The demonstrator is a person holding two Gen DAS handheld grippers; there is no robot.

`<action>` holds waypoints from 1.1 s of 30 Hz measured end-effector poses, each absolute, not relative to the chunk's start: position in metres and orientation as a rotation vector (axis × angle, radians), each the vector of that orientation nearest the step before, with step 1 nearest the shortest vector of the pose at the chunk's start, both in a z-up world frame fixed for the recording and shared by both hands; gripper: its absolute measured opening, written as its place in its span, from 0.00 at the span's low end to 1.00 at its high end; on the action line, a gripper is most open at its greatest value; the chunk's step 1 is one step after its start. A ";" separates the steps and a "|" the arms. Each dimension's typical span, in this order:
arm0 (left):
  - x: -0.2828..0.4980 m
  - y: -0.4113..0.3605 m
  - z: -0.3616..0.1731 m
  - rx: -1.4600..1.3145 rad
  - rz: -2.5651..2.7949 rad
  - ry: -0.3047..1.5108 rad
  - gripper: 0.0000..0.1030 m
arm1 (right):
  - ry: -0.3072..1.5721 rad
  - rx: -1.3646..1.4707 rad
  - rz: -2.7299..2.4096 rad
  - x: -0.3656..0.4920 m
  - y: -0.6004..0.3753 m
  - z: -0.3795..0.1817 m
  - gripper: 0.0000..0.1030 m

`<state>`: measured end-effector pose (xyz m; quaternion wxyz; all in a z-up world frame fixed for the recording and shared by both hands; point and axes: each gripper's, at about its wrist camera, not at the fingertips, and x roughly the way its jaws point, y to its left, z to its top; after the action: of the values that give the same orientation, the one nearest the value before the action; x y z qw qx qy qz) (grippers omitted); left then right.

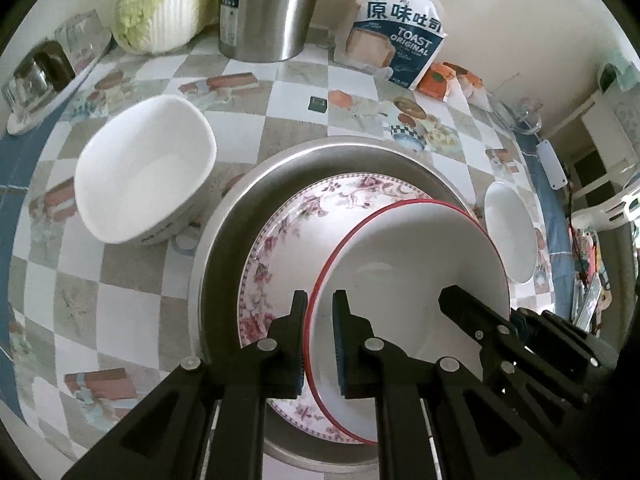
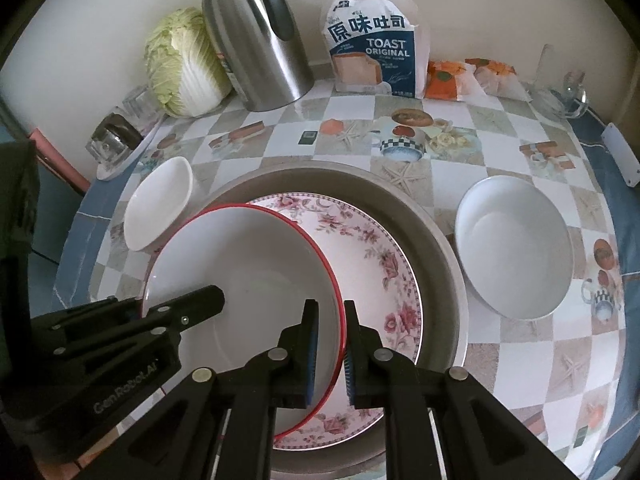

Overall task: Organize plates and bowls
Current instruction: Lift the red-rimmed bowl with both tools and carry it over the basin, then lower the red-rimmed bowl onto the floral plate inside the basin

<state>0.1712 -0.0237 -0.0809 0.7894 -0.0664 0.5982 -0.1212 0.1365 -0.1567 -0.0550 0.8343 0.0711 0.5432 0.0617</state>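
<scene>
Left gripper [image 1: 320, 300]: pinching near-left rim of red-rimmed plate [image 1: 404, 264], jaws narrow | Right gripper [image 2: 330, 310]: clamping same plate's right rim [image 2: 240, 264] | Plate: lying on floral plate [image 2: 384, 264] inside metal basin [image 2: 440, 236] | White bowls [image 1: 140, 168] [image 2: 516, 244]: sitting either side on checkered tablecloth [image 2: 500, 364]

bare checkered tablecloth [image 2: 504, 364] near the metal tray [image 2: 436, 236], 2 white bowls [image 2: 516, 248] [image 1: 144, 172] flanking it, thermos [image 2: 260, 40], cabbage [image 2: 180, 64], toast bag [image 2: 372, 48] lining the back wall
</scene>
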 end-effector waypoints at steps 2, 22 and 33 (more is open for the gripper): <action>0.172 -0.023 -0.083 -0.150 -0.261 1.291 0.10 | 1.149 0.164 0.132 0.137 -0.158 -0.058 0.13; 0.183 -0.027 -0.087 -0.139 -0.263 1.271 0.10 | 1.128 0.245 0.130 0.145 -0.168 -0.068 0.13; 0.185 -0.029 -0.088 -0.149 -0.262 1.270 0.11 | 1.134 0.262 0.133 0.147 -0.172 -0.070 0.13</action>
<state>0.1847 -0.0289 -0.0877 0.7944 -0.0691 0.5910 -0.1219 0.1470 -0.1723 -0.0700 0.8332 0.1237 0.5353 0.0629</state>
